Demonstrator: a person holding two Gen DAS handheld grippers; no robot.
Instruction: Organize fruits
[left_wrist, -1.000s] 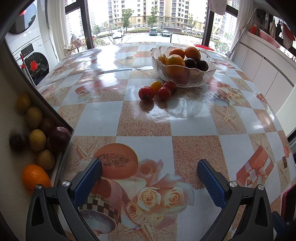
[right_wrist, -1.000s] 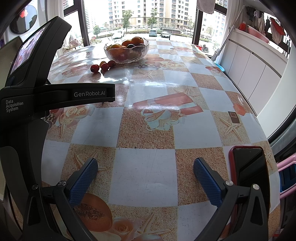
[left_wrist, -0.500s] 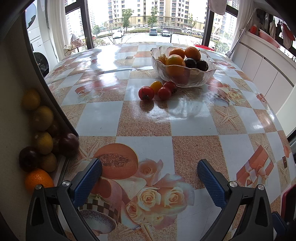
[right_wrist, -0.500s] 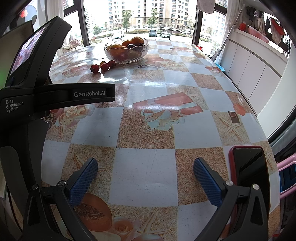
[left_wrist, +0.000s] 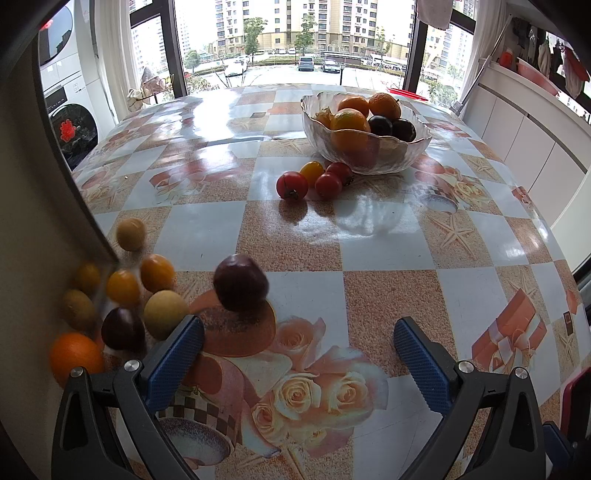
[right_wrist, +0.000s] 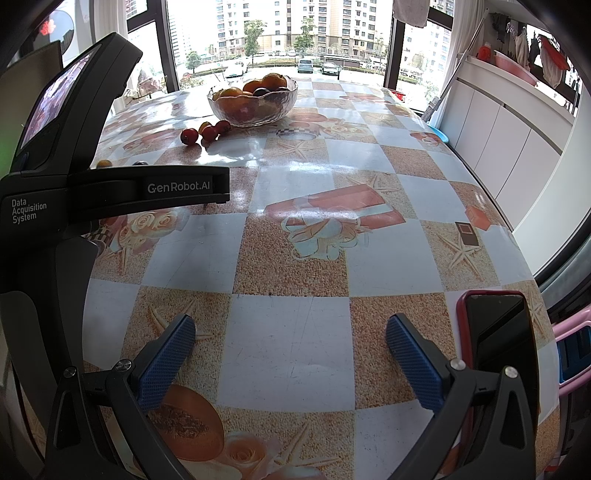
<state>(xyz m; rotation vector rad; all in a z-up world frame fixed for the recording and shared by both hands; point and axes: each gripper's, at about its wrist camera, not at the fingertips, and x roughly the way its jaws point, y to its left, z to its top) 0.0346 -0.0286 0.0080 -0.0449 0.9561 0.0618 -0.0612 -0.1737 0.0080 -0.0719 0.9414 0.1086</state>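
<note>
A glass bowl (left_wrist: 364, 157) with oranges and dark plums stands at the far middle of the table; it also shows in the right wrist view (right_wrist: 251, 101). Several cherry tomatoes (left_wrist: 312, 181) lie in front of it. Several loose fruits spill from a tilted container (left_wrist: 44, 221) at the left: a dark plum (left_wrist: 241, 282) rolls out front, with yellow fruits (left_wrist: 164, 314), another plum (left_wrist: 122, 328) and an orange (left_wrist: 74, 356) behind. My left gripper (left_wrist: 299, 354) is open and empty just right of them. My right gripper (right_wrist: 291, 350) is open and empty over bare tablecloth.
A phone in a red case (right_wrist: 498, 332) lies at the table's right front edge. The left gripper's body (right_wrist: 92, 177) fills the left of the right wrist view. White cabinets (left_wrist: 535, 140) run along the right. A washing machine (left_wrist: 70, 122) stands at the left.
The container at the left has tipped further and its fruits have spilled onto the table; a dark plum has rolled right, in front of my left gripper. Both grippers have stayed put.
</note>
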